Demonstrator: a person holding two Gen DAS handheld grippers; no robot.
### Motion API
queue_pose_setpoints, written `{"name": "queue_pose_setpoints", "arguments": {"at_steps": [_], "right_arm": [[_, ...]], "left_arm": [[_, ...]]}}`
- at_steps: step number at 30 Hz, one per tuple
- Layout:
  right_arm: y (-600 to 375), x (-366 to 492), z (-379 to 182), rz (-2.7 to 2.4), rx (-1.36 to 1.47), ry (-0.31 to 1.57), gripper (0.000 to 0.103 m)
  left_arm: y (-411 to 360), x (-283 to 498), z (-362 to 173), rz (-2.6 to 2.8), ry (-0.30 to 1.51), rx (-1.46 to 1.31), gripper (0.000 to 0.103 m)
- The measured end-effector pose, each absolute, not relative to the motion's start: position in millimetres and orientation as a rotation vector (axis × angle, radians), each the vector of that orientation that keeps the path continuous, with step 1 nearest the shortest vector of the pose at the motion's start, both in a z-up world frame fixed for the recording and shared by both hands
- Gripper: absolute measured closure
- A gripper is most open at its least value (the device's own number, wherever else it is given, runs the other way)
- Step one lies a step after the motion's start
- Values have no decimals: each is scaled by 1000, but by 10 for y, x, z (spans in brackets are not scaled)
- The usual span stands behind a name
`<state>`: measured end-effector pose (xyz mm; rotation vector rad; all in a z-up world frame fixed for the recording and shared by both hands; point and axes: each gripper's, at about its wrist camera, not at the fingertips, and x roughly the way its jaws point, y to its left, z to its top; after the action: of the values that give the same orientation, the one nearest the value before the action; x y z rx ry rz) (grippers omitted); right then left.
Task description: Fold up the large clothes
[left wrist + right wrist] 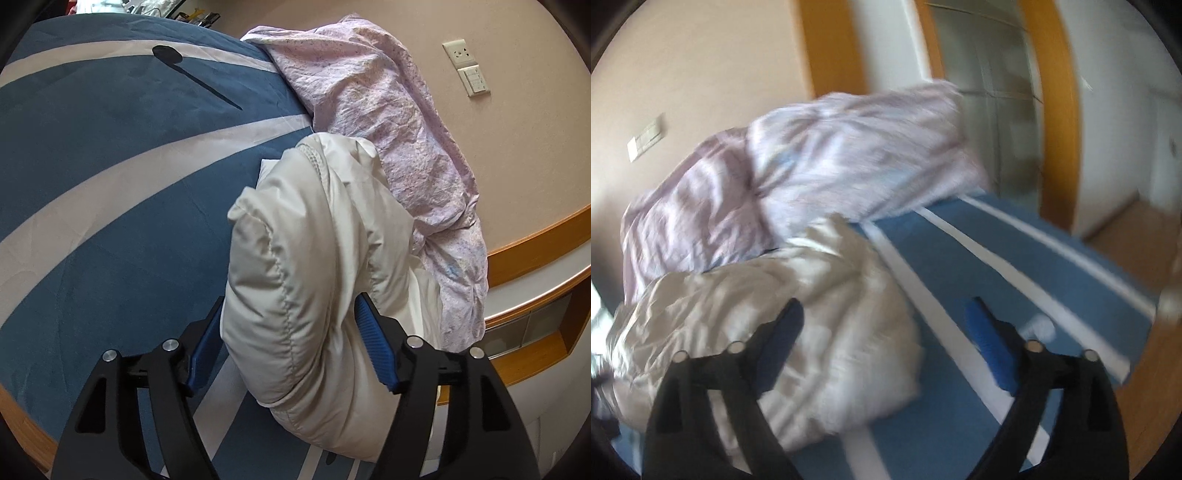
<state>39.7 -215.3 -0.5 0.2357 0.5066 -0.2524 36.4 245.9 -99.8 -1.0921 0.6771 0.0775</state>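
Note:
A white puffy quilted jacket (295,266) lies bunched on the blue bed cover with white stripes (92,147). My left gripper (288,317) has its blue pads on either side of a thick fold of the jacket, gripping it. In the blurred right wrist view the jacket (798,325) lies crumpled at lower left. My right gripper (882,321) is open and empty just above the jacket's right edge and the blue cover (1015,266).
A crumpled pink floral quilt (388,122) lies behind the jacket against the beige wall (517,129); it also shows in the right wrist view (812,162). A wooden bed frame edge (22,417) shows at lower left. A wood-trimmed shelf (535,295) and doorway (1052,110) stand beyond the bed.

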Motion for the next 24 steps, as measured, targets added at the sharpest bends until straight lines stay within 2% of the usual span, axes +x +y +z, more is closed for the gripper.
{"name": "queue_pose_setpoints", "arguments": {"at_steps": [3,8,15,24], "right_arm": [[-1808,532,192,-147,116,484,5],[-1216,843,246,-87,-65,494,5],[-811,1268,94,-60,-120,573,5],[-678,1391,-147,-51,-130,632,5]], "left_arm": [[2434,373,-1023,81,688,-1085,34],[2384,428,-1023,83,693,-1081,34],[2409,478,-990,98,672,-1097,34],[2432,528,-1041,99,671,-1130,34]]}}
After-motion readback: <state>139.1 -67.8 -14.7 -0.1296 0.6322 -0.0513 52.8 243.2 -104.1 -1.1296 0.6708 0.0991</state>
